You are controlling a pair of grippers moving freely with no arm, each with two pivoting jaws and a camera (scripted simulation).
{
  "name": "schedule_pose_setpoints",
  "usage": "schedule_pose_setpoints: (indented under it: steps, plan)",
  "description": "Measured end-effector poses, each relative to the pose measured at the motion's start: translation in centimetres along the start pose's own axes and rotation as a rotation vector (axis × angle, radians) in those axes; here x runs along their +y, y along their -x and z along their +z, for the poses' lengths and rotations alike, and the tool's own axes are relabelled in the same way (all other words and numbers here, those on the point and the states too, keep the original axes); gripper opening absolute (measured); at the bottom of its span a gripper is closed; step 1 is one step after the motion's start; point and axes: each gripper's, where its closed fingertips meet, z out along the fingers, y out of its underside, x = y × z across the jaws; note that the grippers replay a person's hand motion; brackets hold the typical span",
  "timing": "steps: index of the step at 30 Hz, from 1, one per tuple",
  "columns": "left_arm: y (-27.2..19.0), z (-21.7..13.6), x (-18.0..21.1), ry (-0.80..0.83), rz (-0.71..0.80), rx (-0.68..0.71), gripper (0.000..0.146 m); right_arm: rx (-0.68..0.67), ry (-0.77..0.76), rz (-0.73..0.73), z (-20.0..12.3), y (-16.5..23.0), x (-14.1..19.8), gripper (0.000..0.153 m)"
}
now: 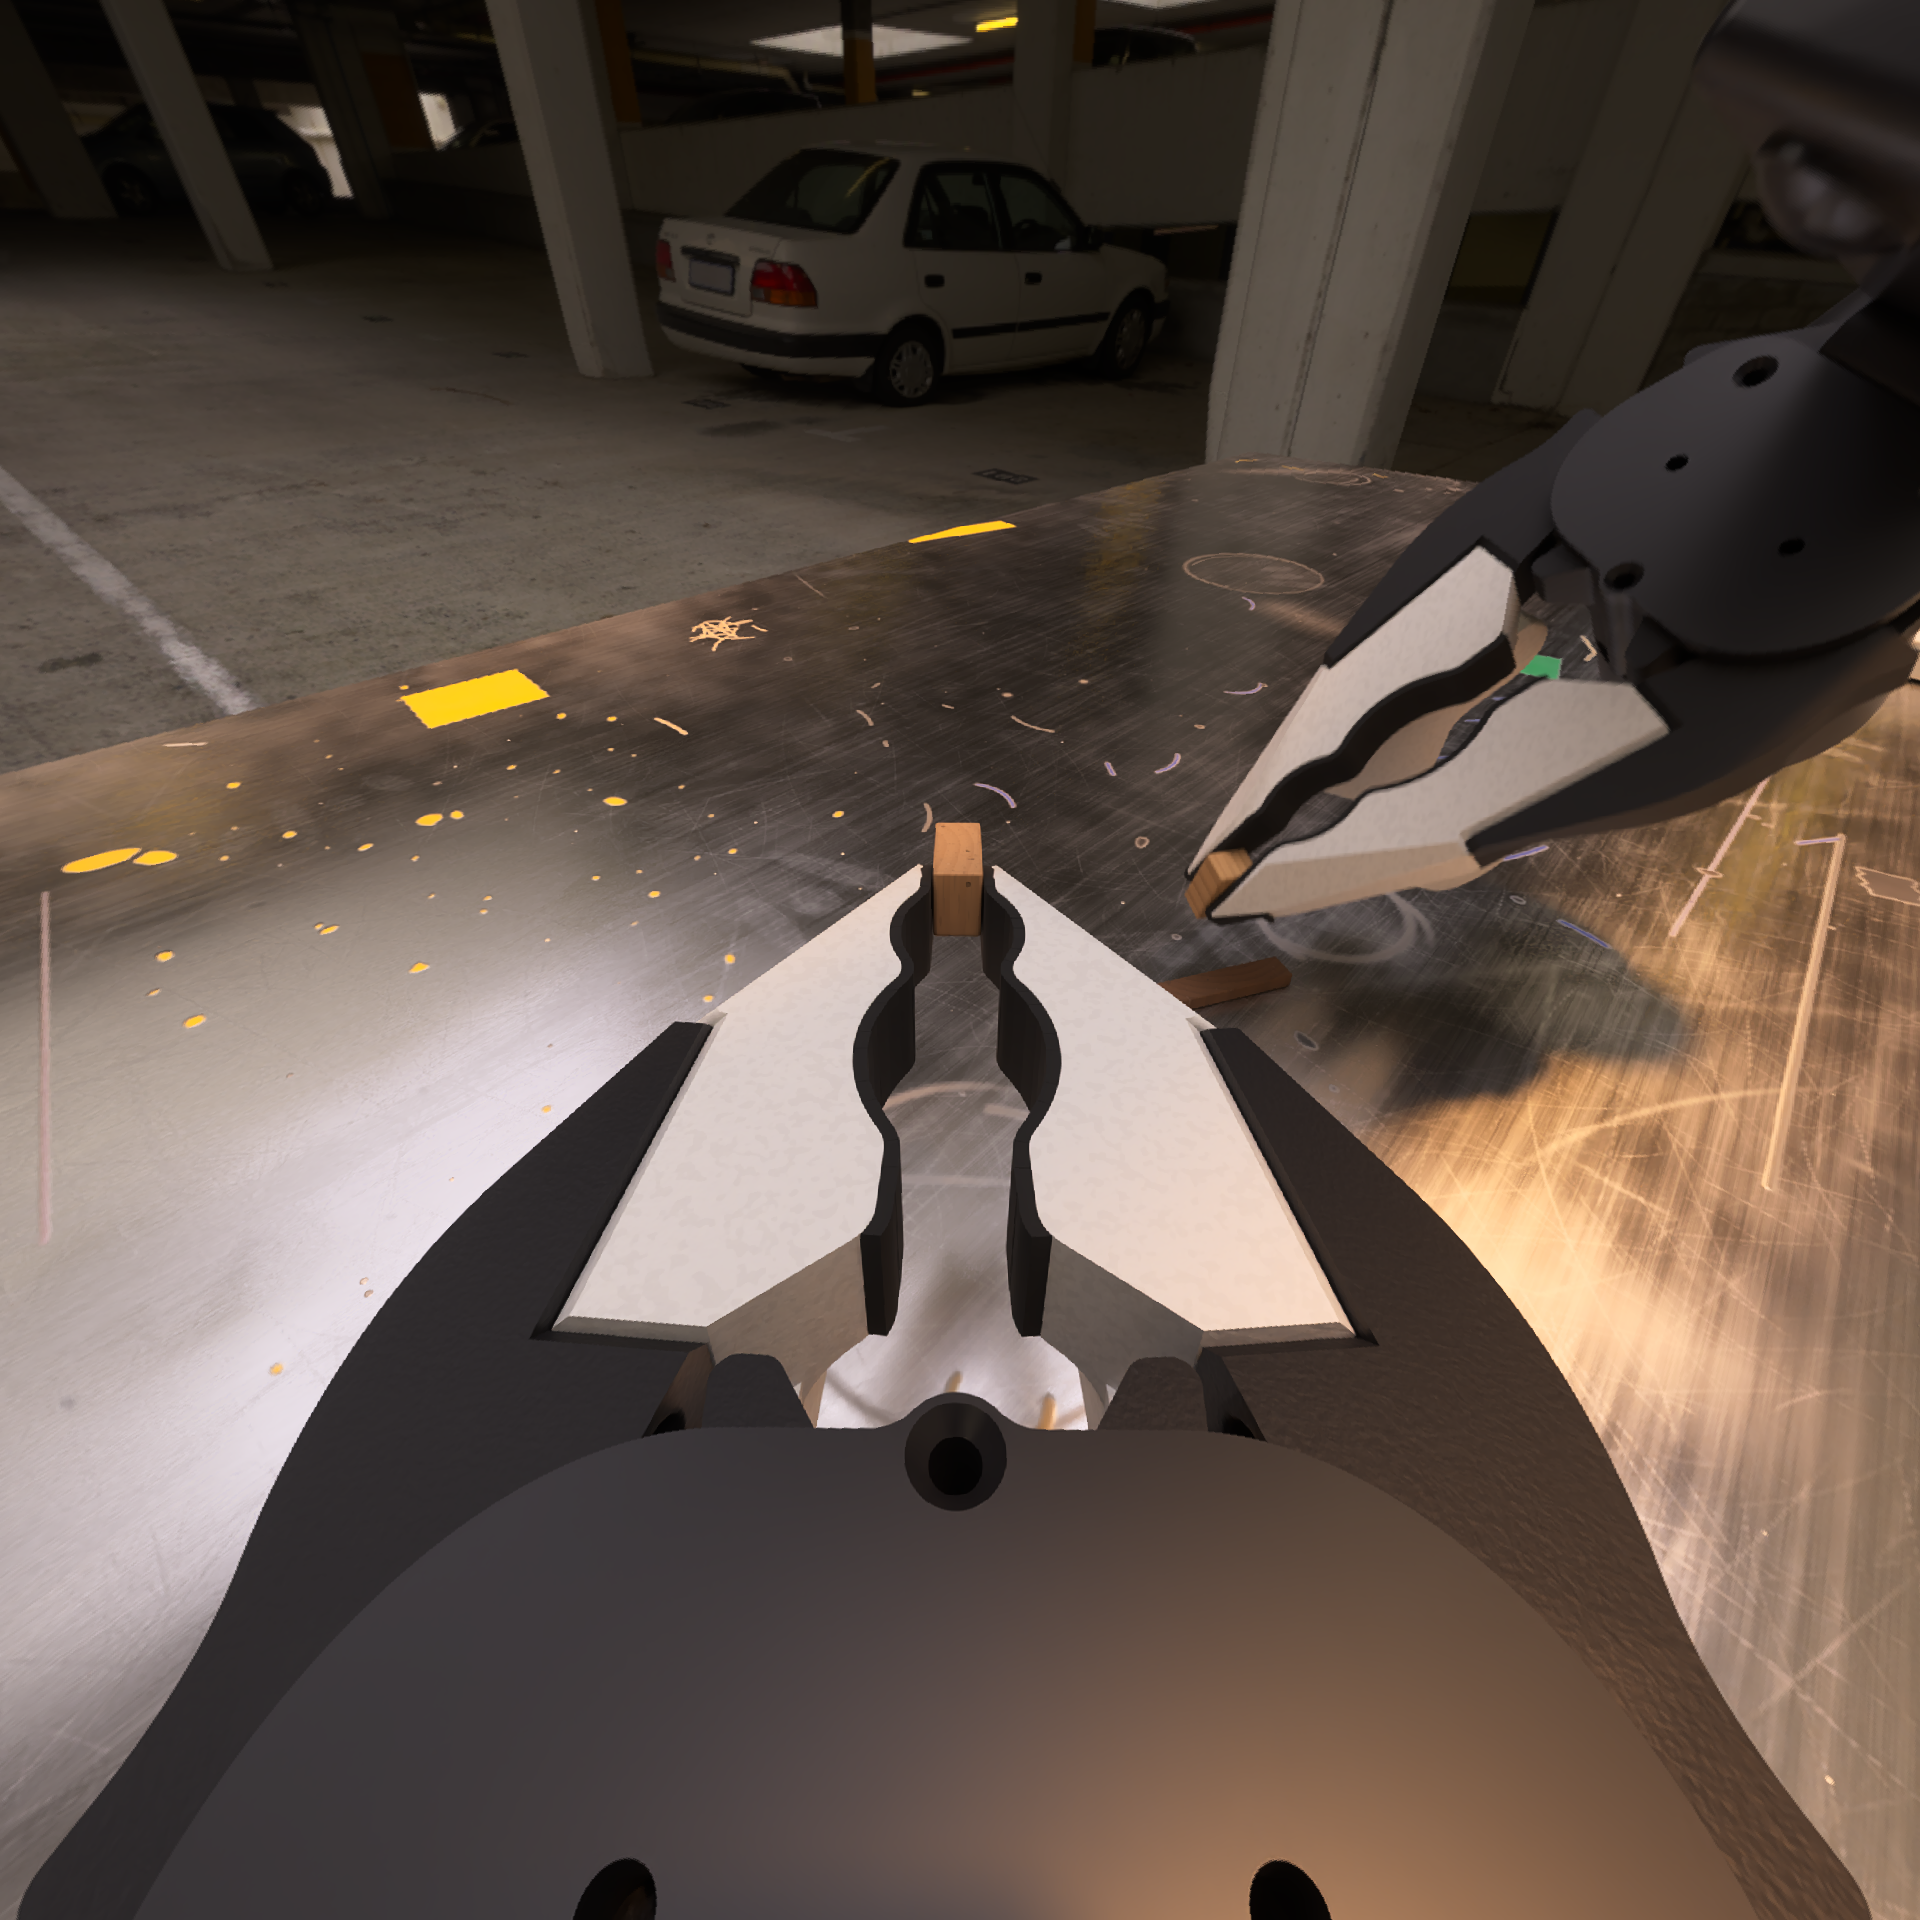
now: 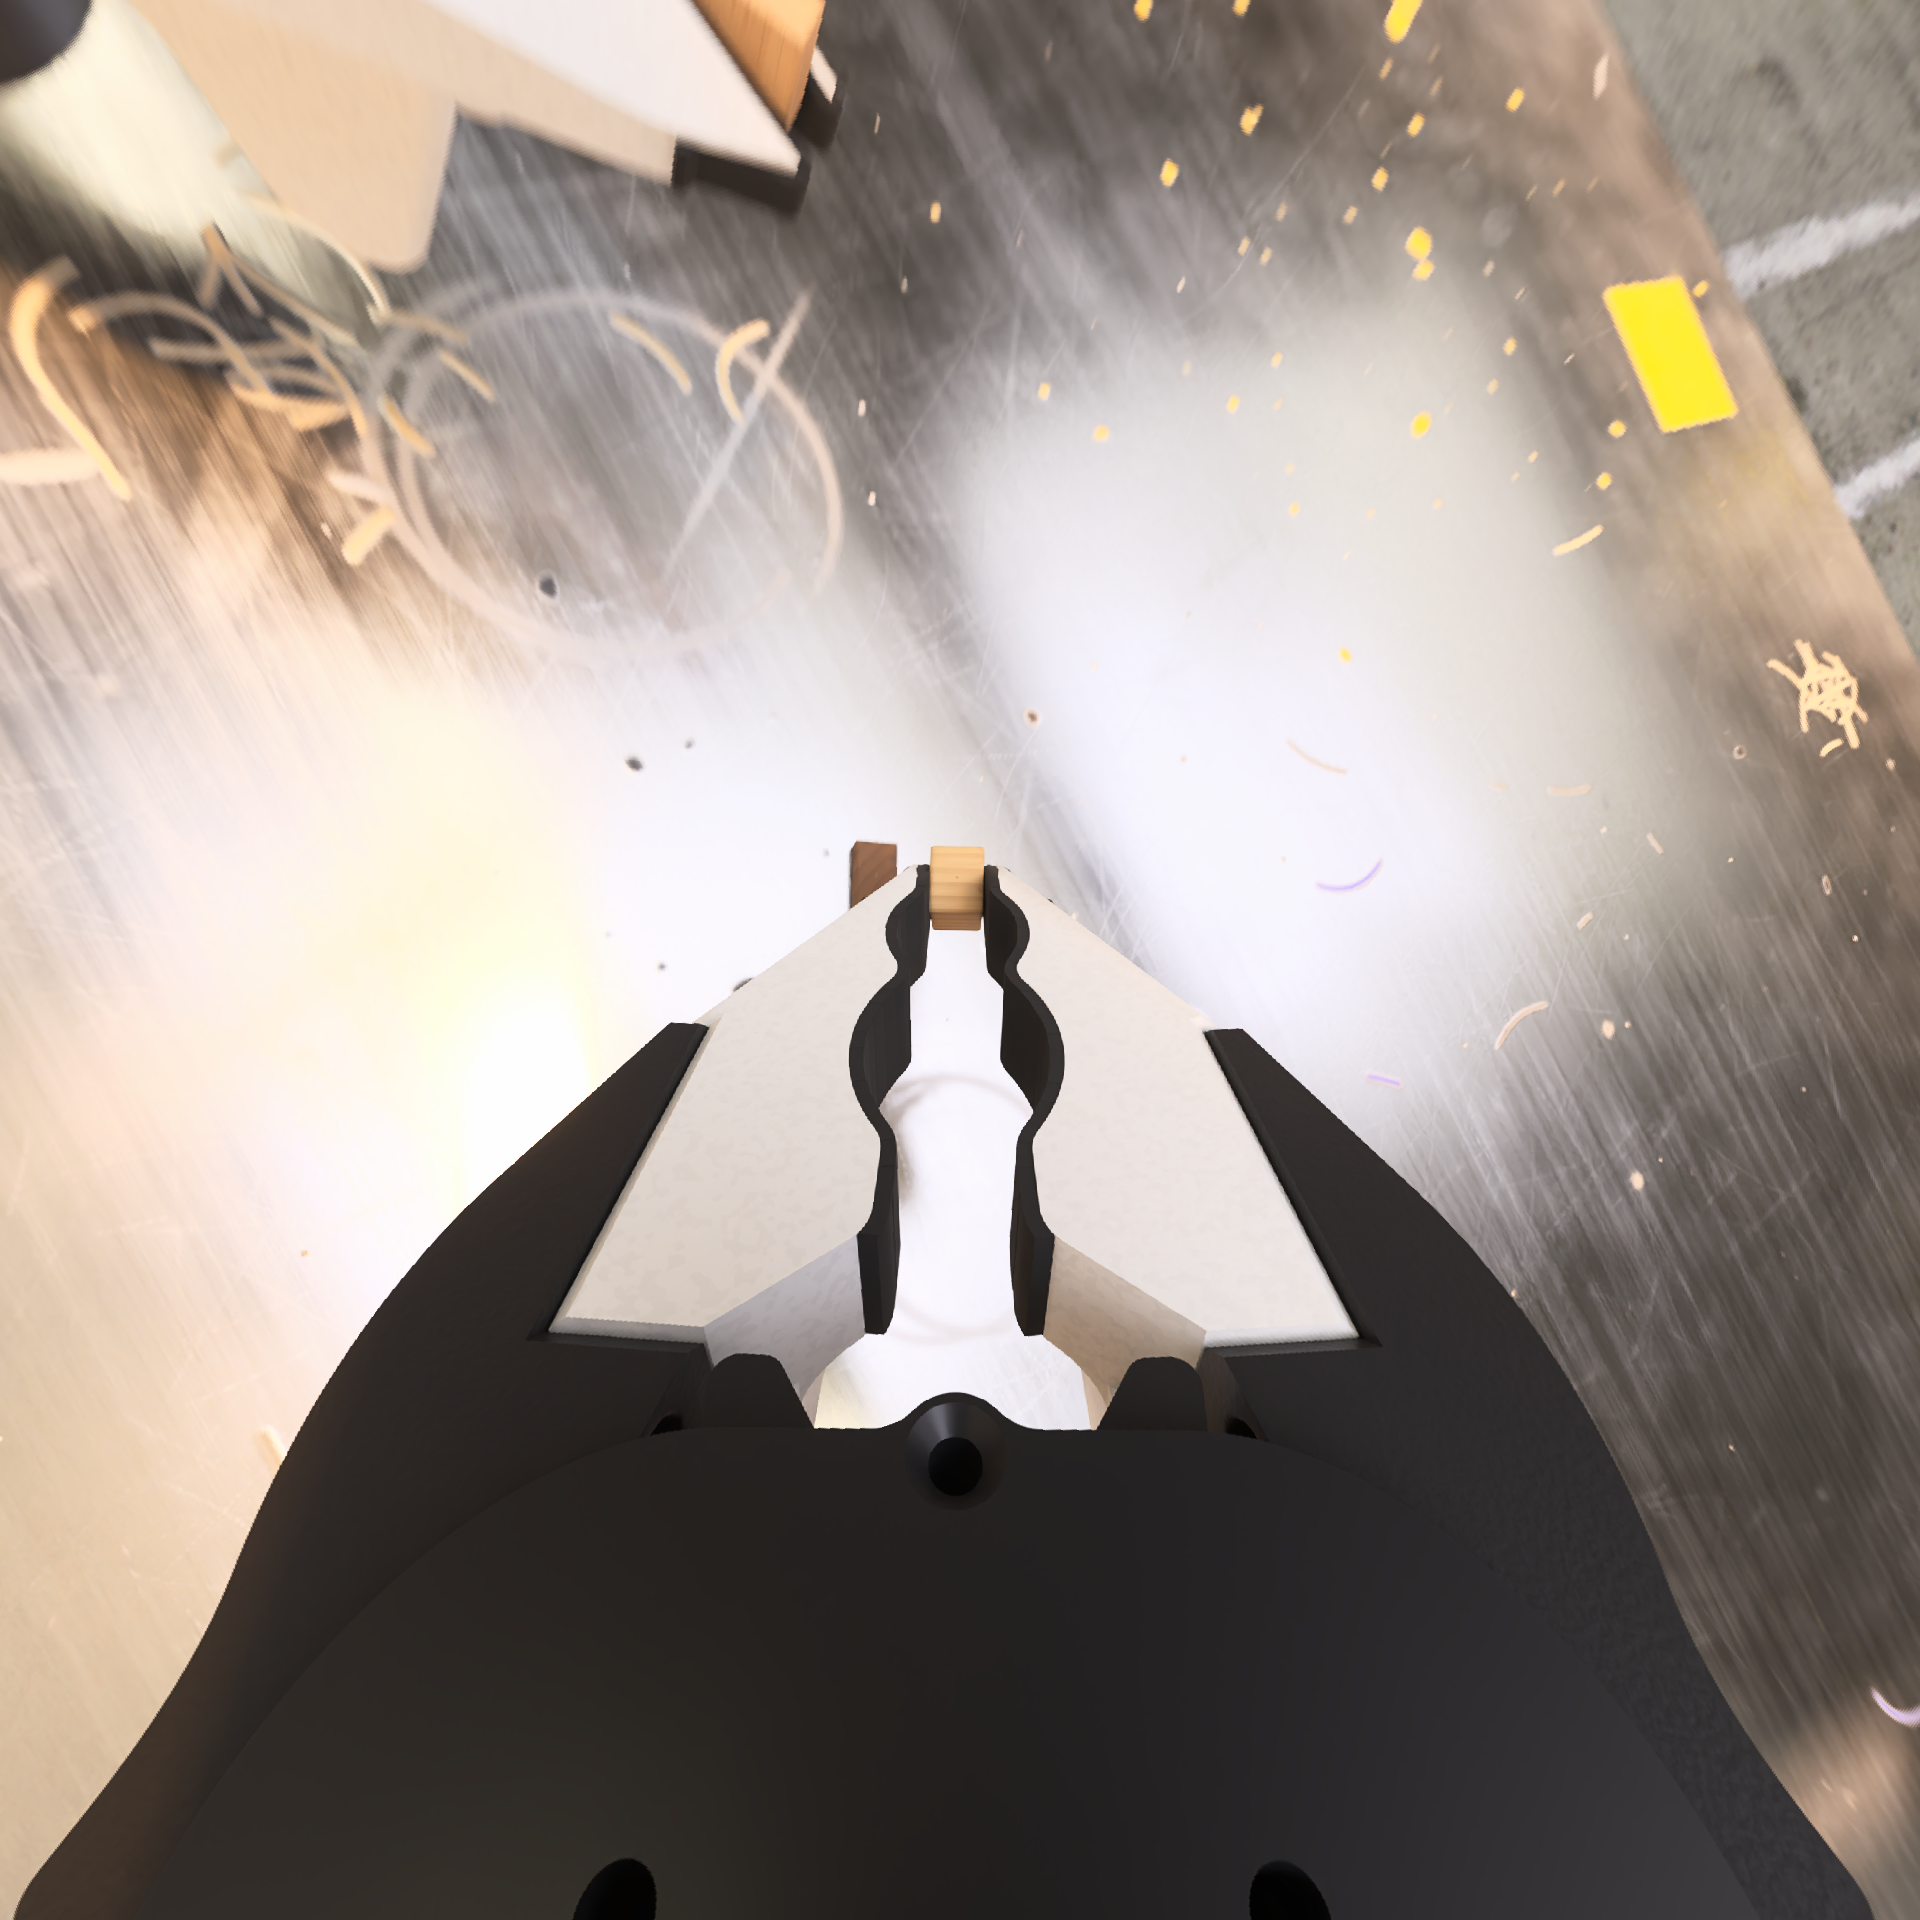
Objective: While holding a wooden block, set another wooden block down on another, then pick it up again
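My left gripper (image 1: 957,883) is shut on a light wooden block (image 1: 957,878) held upright at its fingertips, above the scratched metal table (image 1: 520,1039). My right gripper (image 2: 957,888) is shut on a second light wooden block (image 2: 957,886); in the left wrist view that gripper (image 1: 1221,878) shows at the right, block (image 1: 1216,878) at its tips, a little above a dark brown flat block (image 1: 1226,982) lying on the table. In the right wrist view the dark block (image 2: 871,868) peeks out just left of my fingertips. The left gripper (image 2: 805,114) shows at the top left there.
The table carries yellow paint patches (image 1: 473,696), specks and scratches. Its far edge (image 1: 623,623) runs diagonally. Beyond it are a parking garage floor, concrete pillars (image 1: 1340,229) and a white car (image 1: 914,270).
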Motion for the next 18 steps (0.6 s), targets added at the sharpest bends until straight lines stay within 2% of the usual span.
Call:
schedule_pose_setpoints:
  steps: [2, 7, 14, 18]
  plan:
    - [0.0, 0.0, 0.0, 0.0, -0.002, 0.001, 0.007, -0.002, 0.058, -0.022, 0.4, 0.4, 0.6, 0.009]
    - [0.0, 0.0, 0.0, 0.002, -0.007, 0.005, 0.007, -0.041, 0.07, -0.005, 0.9, 0.9, 1.3, 0.009]
    - [0.0, 0.1, 0.1, 0.009, -0.013, 0.011, 0.007, -0.085, 0.006, 0.064, 0.9, 1.3, 1.4, 0.009]
    - [0.0, 0.1, 0.1, 0.012, -0.011, 0.014, 0.007, -0.083, -0.048, 0.035, 0.4, 1.4, 1.6, 0.016]
